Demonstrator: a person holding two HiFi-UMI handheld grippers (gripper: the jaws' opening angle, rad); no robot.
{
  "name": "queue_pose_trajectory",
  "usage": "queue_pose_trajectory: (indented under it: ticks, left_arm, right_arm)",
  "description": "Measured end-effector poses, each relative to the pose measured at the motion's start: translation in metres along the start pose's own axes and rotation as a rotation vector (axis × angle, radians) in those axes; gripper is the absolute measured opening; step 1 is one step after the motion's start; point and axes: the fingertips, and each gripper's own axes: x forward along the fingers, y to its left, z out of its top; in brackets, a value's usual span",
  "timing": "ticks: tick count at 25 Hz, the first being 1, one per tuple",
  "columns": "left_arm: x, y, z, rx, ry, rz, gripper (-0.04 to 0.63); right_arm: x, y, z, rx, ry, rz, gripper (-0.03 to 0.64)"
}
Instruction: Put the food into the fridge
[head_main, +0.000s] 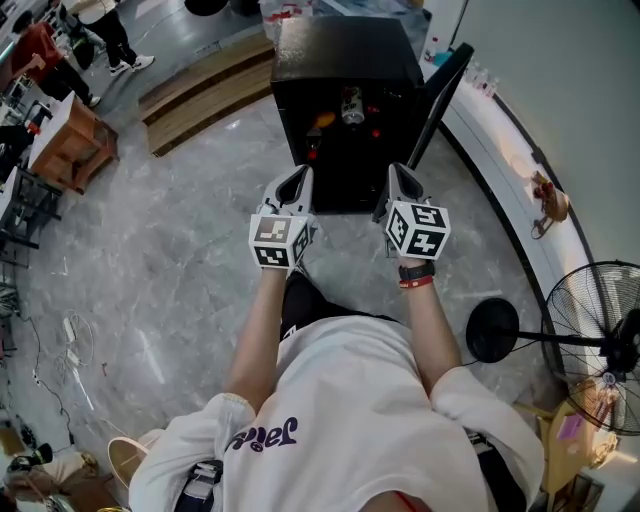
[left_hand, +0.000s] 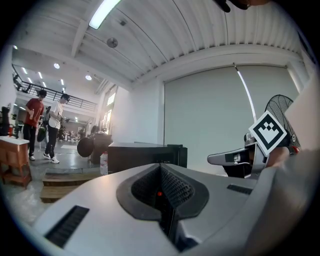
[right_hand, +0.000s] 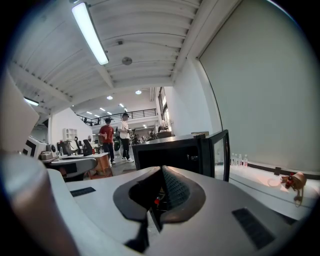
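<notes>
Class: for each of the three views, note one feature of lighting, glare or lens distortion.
Head view: the fridge is dark inside against the glossy floor. Left gripper view: fisheye curves the ceiling, corners are black, the ceiling light is blown out. Right gripper view: same curved rim; its ceiling light glares.

Small black fridge, door swung open, possibly food inside

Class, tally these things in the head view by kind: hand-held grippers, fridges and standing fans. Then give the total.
grippers: 2 (left gripper, right gripper)
fridge: 1
standing fan: 1
total: 4
</notes>
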Motion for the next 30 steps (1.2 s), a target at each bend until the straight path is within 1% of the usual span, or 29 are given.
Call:
queue_pose_trajectory:
  ticks: [25,30]
  left_arm:
    - [-0.007,-0.007,-0.007,-0.008,0.008,0.005,0.017]
    - [-0.006,-0.003,-0.012,-0.009,0.022,0.007,0.017]
  right_arm:
    - [-0.009,-0.002,-0.005,-0.008,0.004,0.0,0.014]
    - [-0.002,0.001,-0.012,-0.016,0.025,0.001,0.014]
